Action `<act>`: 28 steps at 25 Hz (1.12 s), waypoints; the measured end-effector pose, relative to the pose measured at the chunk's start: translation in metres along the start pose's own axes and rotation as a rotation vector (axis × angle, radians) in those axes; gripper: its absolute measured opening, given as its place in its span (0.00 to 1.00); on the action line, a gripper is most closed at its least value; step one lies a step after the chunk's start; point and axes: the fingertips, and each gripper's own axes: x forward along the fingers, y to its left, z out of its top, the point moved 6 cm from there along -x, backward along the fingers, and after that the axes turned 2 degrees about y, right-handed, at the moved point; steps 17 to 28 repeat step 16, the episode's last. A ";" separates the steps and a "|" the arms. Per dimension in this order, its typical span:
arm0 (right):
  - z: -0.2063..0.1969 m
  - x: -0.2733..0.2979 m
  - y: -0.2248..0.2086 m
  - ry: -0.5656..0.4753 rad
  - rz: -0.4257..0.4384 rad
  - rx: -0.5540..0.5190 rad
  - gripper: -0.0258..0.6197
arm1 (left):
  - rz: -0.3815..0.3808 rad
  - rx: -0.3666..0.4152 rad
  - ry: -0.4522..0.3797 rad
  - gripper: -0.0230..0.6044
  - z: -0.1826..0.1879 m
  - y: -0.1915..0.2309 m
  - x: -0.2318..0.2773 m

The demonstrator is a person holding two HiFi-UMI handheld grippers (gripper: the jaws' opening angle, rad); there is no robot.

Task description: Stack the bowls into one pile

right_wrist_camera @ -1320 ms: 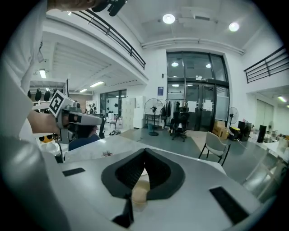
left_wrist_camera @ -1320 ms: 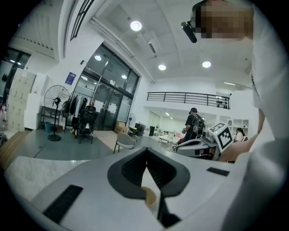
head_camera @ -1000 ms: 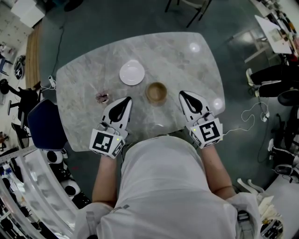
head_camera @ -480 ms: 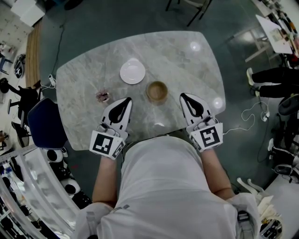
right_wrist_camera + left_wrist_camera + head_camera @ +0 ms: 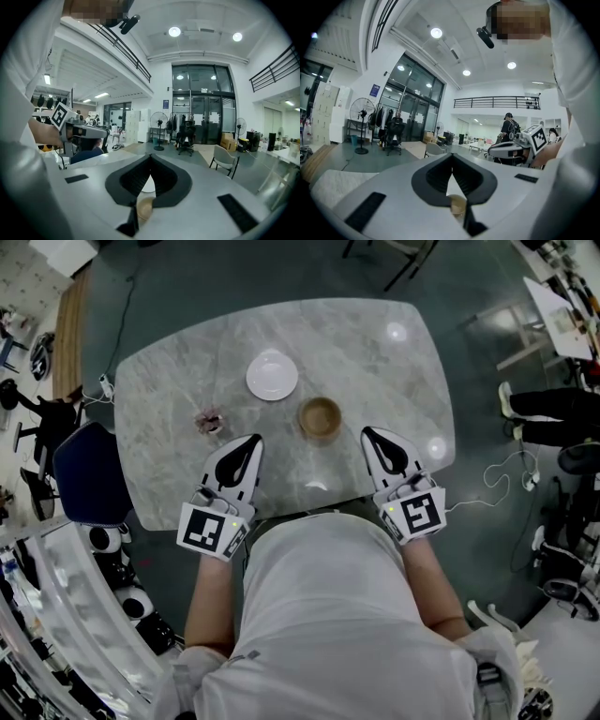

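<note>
A white bowl (image 5: 272, 375) and a brown wooden bowl (image 5: 320, 418) stand apart on the grey marble table (image 5: 375, 381). The brown one is nearer to me and a little to the right. My left gripper (image 5: 253, 439) hovers over the table's near edge, left of the brown bowl, shut and holding nothing. My right gripper (image 5: 367, 431) is on the bowl's other side, also shut and holding nothing. In the left gripper view, the left gripper (image 5: 452, 157) has the brown bowl (image 5: 457, 205) showing under its closed tips. In the right gripper view, the right gripper (image 5: 150, 157) has the brown bowl (image 5: 145, 208) low, with the white bowl (image 5: 147, 184) beyond it.
A small dark reddish object (image 5: 208, 421) lies on the table left of the left gripper. A blue chair (image 5: 89, 486) stands at the table's left edge. Someone's legs (image 5: 553, 404) and a cable (image 5: 506, 474) are on the floor to the right.
Both bowls and both grippers stay where they were. Only the head view has shifted slightly.
</note>
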 end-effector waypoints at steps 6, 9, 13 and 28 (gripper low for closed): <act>0.001 0.007 0.006 -0.002 0.026 0.000 0.06 | 0.037 -0.004 -0.008 0.04 0.001 0.002 -0.016; 0.002 0.010 0.008 -0.005 0.040 0.000 0.06 | 0.055 -0.002 -0.010 0.04 0.001 0.002 -0.023; 0.002 0.014 0.014 -0.014 0.055 -0.003 0.06 | 0.074 -0.001 -0.019 0.04 0.001 0.003 -0.032; 0.002 0.016 0.018 -0.018 0.062 -0.006 0.06 | 0.082 -0.001 -0.018 0.04 -0.001 0.004 -0.036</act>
